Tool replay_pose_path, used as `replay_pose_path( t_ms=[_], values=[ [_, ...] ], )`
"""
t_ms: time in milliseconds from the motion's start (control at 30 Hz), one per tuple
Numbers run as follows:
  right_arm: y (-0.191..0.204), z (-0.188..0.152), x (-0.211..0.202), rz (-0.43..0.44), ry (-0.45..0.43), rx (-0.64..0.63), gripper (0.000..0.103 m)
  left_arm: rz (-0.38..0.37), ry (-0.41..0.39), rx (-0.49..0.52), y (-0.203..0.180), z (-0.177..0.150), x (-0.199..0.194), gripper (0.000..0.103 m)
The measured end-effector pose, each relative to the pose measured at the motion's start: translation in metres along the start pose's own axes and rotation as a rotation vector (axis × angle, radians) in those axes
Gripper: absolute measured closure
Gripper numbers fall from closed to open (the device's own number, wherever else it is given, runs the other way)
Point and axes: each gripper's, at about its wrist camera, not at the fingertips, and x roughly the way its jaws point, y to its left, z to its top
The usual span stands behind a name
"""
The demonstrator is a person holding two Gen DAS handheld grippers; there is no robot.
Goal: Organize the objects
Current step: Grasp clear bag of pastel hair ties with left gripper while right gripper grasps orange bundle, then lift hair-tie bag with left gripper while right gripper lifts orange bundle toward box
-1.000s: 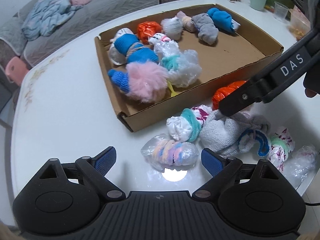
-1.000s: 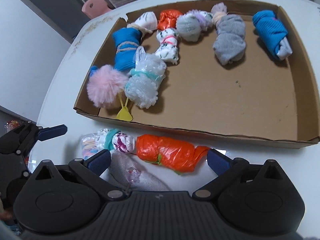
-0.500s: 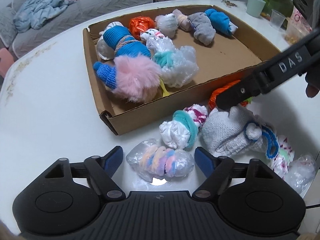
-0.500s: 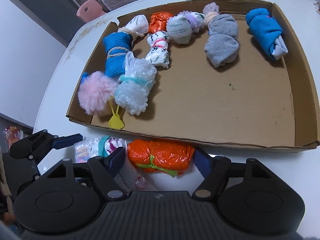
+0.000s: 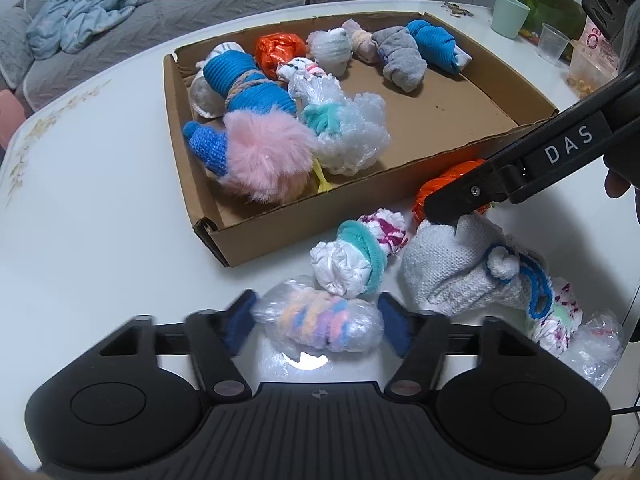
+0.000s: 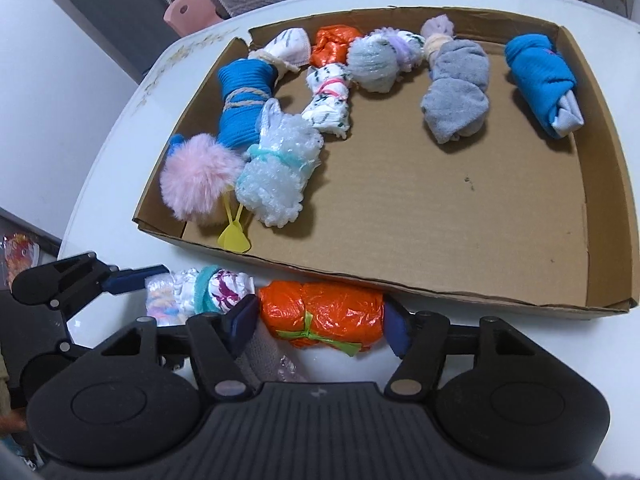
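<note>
On the white surface (image 5: pixel 100 208) the left gripper (image 5: pixel 316 322) sits low over a clear plastic bundle with pastel stripes (image 5: pixel 320 322). Its jaws are closing, one blue pad at each end of the bundle; they look to be just touching the wrap, though motion blur makes firm contact hard to confirm. Just beyond lies a white bundle with a teal band (image 5: pixel 356 254), and beside that a grey knitted bundle with blue trim (image 5: pixel 452 272). Two more wrapped bundles lie at the surface's near right edge.

Behind them stands a shallow cardboard tray (image 6: pixel 600 184). Along its left side lie a pink pompom (image 6: pixel 196 180), a blue knitted roll tied with twine (image 6: pixel 244 100) and a bubble-wrap bundle with a teal tie (image 6: pixel 276 172). Along the back wall run an orange plastic ball, a spotted white roll, a wrapped grey ball and a grey sock roll (image 6: pixel 456 92), with a blue sock roll (image 6: pixel 540 80) well apart at the right.

In front of the tray's near wall, the right gripper (image 6: pixel 320 322) has its jaws closing on an orange plastic bundle with a green tie (image 6: pixel 320 316), both pads pressing on its ends as it rests on the surface.
</note>
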Motion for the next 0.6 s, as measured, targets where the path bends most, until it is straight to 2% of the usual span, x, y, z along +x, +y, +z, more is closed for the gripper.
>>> replay_pose_path(
  t_ms=[167,400,467,600],
  values=[
    [-0.010,-0.003,-0.007,0.018,-0.015,0.048,0.043,-0.002,0.021,0.003,0.000,-0.002,-0.001,0.037],
    [-0.039,-0.008,-0.014,0.049,-0.012,0.179,0.043,0.020,0.047,-0.019,0.007,-0.007,-0.008,0.037],
    [-0.049,-0.012,-0.018,0.071,-0.014,0.234,0.043,0.028,0.043,-0.029,0.008,-0.006,-0.011,0.037],
    [-0.083,-0.021,-0.025,0.155,-0.026,0.424,0.043,0.028,0.049,-0.024,0.005,-0.004,-0.012,0.037]
  ],
)
